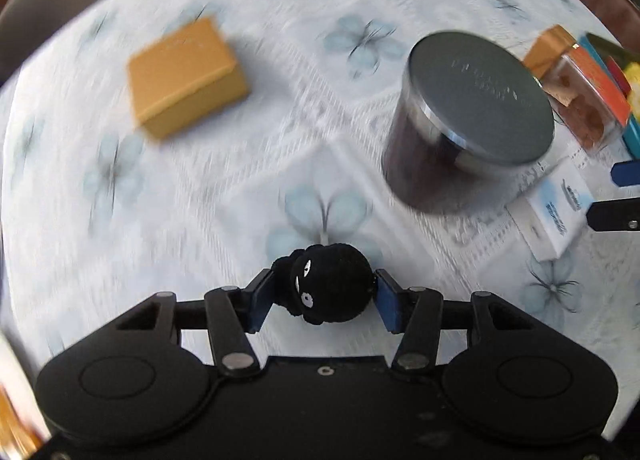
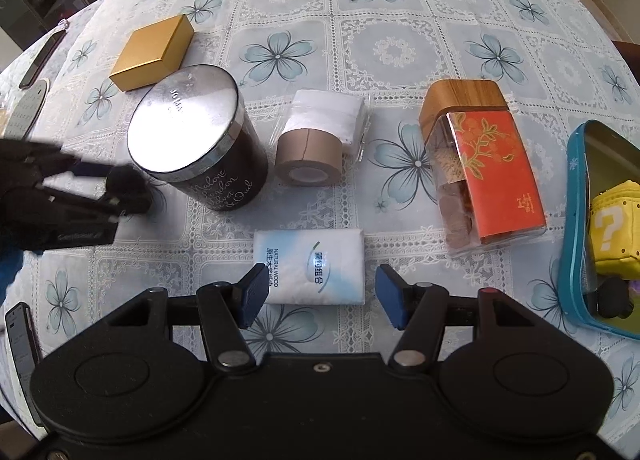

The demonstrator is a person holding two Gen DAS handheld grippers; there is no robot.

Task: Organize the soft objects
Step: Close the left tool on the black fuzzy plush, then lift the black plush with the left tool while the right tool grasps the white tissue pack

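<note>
1. Left wrist view: left gripper (image 1: 324,294) clenched on black plush toy (image 1: 330,286), above the floral tablecloth (image 1: 280,60), near dark candle jar (image 1: 464,124).
2. Right wrist view: right gripper (image 2: 320,296) released, fingers apart over tissue packet (image 2: 312,264); blue tin (image 2: 576,228) holds yellow plush (image 2: 616,228).

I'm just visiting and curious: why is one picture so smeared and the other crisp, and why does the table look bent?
Left wrist view: streaky motion blur over the gold box and jar; only the left gripper and the black plush it pinches are sharp. Right wrist view: crisp, with glare on the jar's lid. Both views: fisheye lenses bow the tablecloth at the edges.
</note>
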